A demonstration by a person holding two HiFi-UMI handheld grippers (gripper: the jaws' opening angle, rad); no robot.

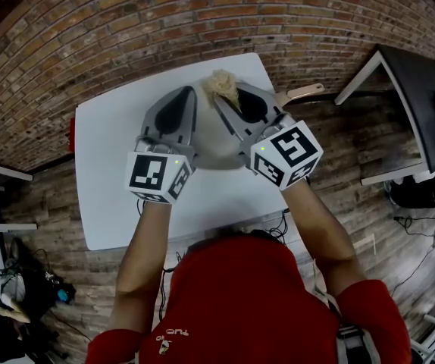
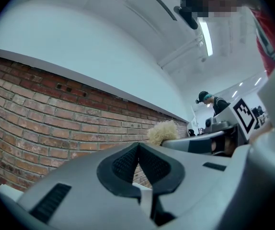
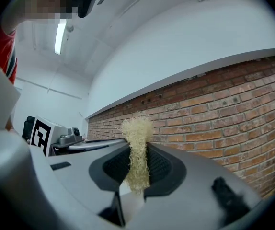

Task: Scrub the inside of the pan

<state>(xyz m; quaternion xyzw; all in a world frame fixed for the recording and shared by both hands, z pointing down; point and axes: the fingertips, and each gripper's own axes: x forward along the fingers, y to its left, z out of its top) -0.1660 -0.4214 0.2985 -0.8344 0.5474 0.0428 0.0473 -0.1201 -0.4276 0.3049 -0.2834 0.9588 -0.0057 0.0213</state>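
Holding a pale, straw-like fibre scrubber (image 3: 137, 143) clenched in our right tongs (image 3: 136, 150), left tongs (image 2: 138, 146) closed on nothing, we hover over the grey metal pan (image 1: 214, 141) mid-frame on the white table (image 1: 111, 150); scrubbing looks not yet done.

Pan (image 1: 302, 93) on table (image 1: 111, 165), under the 2 side-by-side grippers: left gripper (image 1: 190, 91), right gripper (image 1: 223, 98) with scrubber (image 1: 222, 85) between its jaws.

Head view high above the desk (image 1: 104, 211), facing steeply down, each gripper view close behind its fingers (image 2: 123, 164), tilted upward past the desk, both sharing the brick wall (image 3: 233, 109).
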